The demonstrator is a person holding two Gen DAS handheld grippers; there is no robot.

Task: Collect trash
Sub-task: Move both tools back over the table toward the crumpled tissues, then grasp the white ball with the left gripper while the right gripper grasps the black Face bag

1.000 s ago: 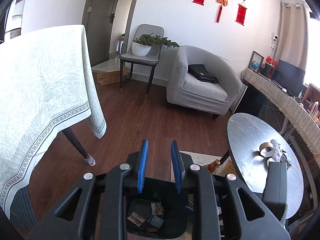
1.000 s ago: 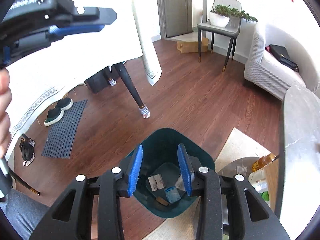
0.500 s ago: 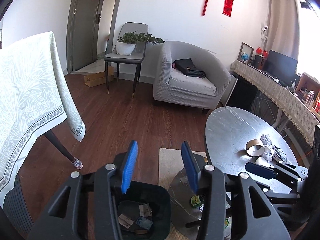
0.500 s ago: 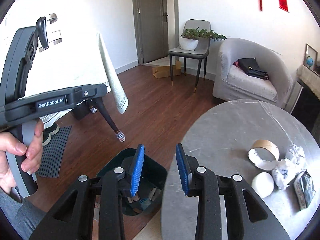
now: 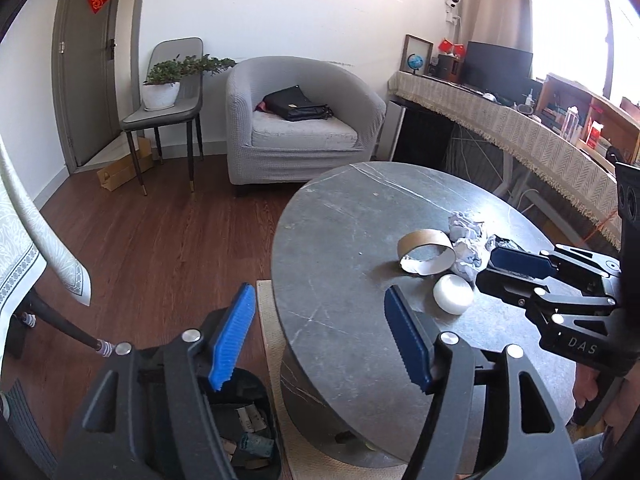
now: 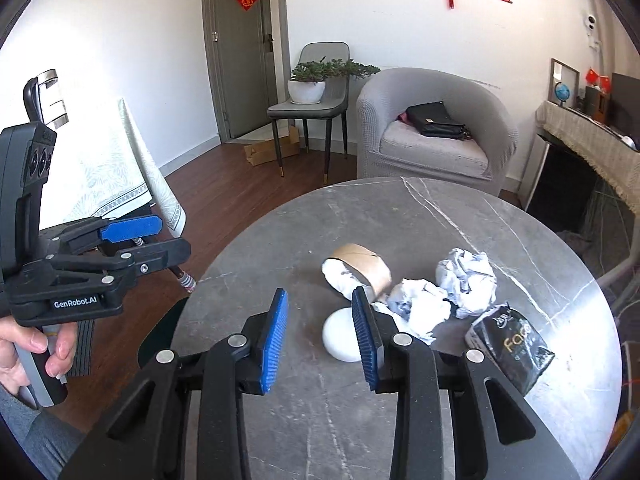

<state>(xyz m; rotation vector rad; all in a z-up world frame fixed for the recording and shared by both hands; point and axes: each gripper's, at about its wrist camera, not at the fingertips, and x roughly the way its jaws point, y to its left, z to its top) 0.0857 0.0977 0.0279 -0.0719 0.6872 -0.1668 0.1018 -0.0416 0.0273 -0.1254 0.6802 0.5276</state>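
Note:
On the round grey marble table point(image 6: 440, 232) lie a cardboard tape ring point(image 6: 360, 270), a white round puck point(image 6: 340, 340), two crumpled white papers point(image 6: 466, 274), and a black packet point(image 6: 510, 350). My right gripper point(image 6: 320, 340) is open and empty, just short of the puck. My left gripper point(image 5: 320, 336) is open and empty, over the table's left edge and the dark green trash bin point(image 5: 244, 436), which holds scraps. The trash also shows in the left wrist view: the ring point(image 5: 426, 252), the puck point(image 5: 452, 294).
A grey armchair point(image 6: 432, 136) with a black bag stands behind the table. A chair with a potted plant point(image 6: 312, 84) is by the door. A table with a white cloth point(image 5: 24, 248) is on the left. A beige rug point(image 5: 272, 344) lies under the marble table.
Both grippers have swung from above the bin up toward the table top. Both sets of jaws have opened wider. The trash pile is now close in front of the right gripper.

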